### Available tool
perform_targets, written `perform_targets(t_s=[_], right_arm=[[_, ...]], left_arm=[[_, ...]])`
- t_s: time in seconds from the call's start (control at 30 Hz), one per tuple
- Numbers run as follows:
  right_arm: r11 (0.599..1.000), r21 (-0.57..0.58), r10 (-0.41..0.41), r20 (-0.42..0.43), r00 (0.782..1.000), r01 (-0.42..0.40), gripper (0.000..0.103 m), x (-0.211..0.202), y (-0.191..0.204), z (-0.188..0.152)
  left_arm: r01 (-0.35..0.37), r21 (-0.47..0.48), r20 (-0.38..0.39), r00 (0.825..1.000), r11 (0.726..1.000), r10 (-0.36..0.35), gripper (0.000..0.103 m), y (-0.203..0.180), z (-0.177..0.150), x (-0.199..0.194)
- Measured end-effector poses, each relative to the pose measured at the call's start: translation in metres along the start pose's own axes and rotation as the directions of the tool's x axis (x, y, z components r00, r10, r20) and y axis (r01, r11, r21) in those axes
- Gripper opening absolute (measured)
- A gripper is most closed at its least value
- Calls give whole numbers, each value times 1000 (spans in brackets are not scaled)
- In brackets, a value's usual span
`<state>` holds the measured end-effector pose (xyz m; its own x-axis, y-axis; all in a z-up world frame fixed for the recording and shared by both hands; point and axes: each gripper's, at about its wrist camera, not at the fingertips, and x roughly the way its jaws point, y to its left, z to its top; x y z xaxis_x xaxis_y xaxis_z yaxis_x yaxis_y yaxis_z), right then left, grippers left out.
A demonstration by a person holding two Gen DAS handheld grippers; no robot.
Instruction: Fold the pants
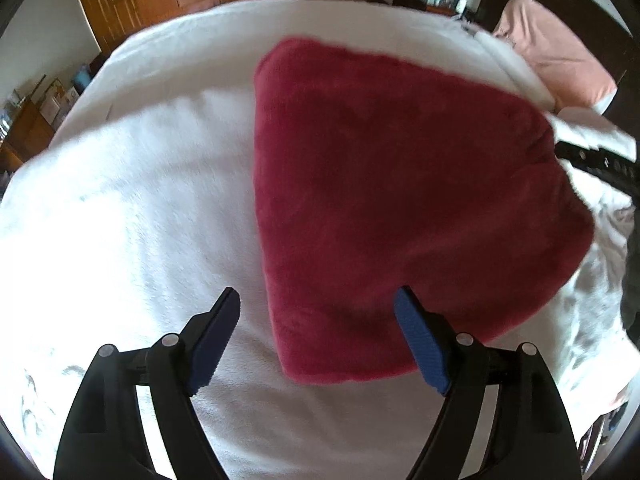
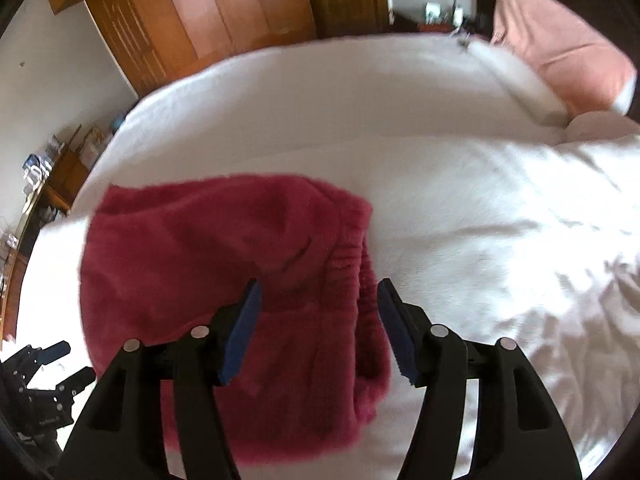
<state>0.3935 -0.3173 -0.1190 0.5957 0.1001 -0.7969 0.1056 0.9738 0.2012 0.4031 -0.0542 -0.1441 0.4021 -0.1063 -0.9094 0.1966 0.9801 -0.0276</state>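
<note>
The dark red fleecy pants (image 1: 400, 200) lie folded into a compact wedge on the white bedcover (image 1: 140, 200). In the left wrist view my left gripper (image 1: 318, 300) hangs open above the near left corner of the pants; the fabric shows between the blue pads without touching them. In the right wrist view the pants (image 2: 208, 264) show their ribbed waistband on the right side. My right gripper (image 2: 318, 292) stands open over that waistband edge, its pads clear of the cloth. The right gripper's arm (image 1: 596, 162) shows at the pants' far right corner, and the left gripper (image 2: 60, 360) at the lower left.
A pink pillow (image 1: 556, 64) lies at the head of the bed, far right. Wooden wardrobe doors (image 2: 200, 20) stand behind the bed, and a cluttered low shelf (image 2: 48, 176) runs along its left side. White bedcover (image 2: 500, 220) spreads to the right of the pants.
</note>
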Motion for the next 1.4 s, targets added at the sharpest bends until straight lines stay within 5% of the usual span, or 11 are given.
perform_targets(t_s=[0.07,0.3,0.6,1.4], right_arm=[[1000,11,-1,44,999,0,79,-27,2,-12],[999,36,-6,149,989,1,86,-116,15,-53],[999,21,-36,275,961,32,100,-203,44,-71],[988,-134,-27,322,946,74,100,-258,114,-87]], left_arm=[[1,9,34,999,1000,-1,79,-2,2,-14],[-33,111,200,980,993,10,90,-26,-1,-78],[-53,190,312,950,980,-9,98,-44,-18,-149],[-179,113,445,888,977,112,98,-40,-33,-227]])
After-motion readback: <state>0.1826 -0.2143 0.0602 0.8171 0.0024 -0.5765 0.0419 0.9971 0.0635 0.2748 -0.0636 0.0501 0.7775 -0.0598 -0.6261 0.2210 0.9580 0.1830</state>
